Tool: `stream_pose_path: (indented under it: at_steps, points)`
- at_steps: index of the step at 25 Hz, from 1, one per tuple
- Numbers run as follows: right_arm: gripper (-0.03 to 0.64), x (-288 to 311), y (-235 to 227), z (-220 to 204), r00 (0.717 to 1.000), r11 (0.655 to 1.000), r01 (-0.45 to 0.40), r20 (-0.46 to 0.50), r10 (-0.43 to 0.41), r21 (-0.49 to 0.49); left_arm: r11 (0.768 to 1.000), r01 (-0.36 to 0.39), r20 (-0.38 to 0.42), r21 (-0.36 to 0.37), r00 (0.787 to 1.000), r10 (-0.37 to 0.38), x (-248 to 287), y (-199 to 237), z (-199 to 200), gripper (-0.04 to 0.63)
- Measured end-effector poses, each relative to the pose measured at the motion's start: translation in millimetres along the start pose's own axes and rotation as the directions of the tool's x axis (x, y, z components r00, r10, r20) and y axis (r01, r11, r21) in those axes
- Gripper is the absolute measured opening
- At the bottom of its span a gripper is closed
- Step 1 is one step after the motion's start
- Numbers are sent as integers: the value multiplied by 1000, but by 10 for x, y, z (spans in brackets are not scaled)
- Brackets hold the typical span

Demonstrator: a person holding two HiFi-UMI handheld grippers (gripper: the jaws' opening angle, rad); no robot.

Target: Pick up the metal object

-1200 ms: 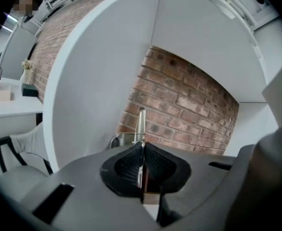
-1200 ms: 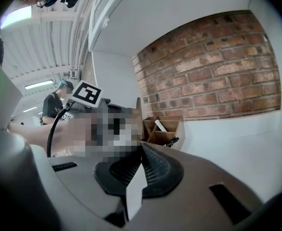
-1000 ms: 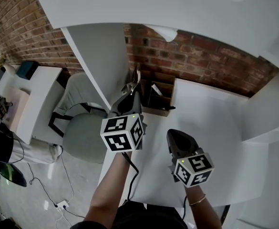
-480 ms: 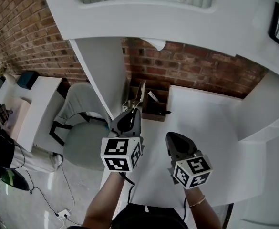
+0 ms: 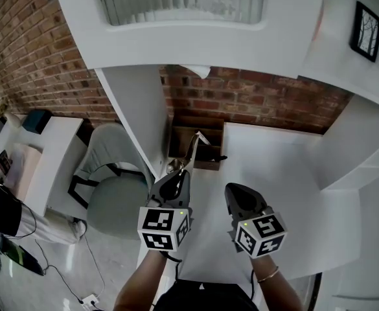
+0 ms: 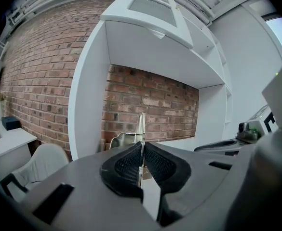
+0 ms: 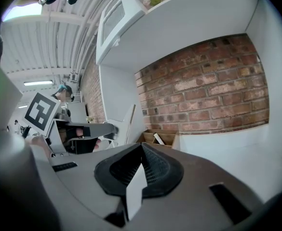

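One white desk (image 5: 276,173), brick wall (image 5: 254,99) behind. Wooden box (image 5: 205,153) at desk's back-left corner, grey chair (image 5: 111,190) beyond left edge. I see left gripper (image 5: 179,173) clamped on thin metal object (image 5: 190,149), upright, above desk's left edge. Right gripper (image 5: 234,190) closed, empty.

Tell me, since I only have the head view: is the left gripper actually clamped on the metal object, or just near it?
Observer: Clamped. In the left gripper view, the left gripper has both pads pressed on the metal object, which stands edge-on between them.
Operator: And the right one?
Observer: The right gripper view shows the right gripper with its jaws together and nothing between them.
Operator: Is the object inside that box?
Observer: No. Seen from the side in the right gripper view, it angles upward, apart from the wooden box.
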State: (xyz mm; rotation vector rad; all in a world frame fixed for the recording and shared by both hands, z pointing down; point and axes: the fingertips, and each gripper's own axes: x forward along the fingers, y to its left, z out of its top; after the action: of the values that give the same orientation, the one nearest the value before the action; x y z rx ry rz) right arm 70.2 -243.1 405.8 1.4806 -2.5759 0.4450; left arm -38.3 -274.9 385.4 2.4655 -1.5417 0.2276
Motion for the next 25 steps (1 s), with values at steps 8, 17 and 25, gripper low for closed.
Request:
stream_pose_path:
  at_steps: [8, 17, 25]
  points:
    - [5, -130, 0, 11, 1000, 1000, 9, 13, -9, -8, 1000, 19, -46, 16, 999, -18, -163, -60, -208, 25]
    - [5, -287, -40, -66, 999, 999, 38, 1, -38, -12, 999, 26, -88, 28, 996, -23, -342, -164, -425, 25]
    - [5, -386, 0, -156, 998, 998, 63, 1, -63, 0, 998, 59, -84, 36, 995, -56, -449, -307, -448, 25]
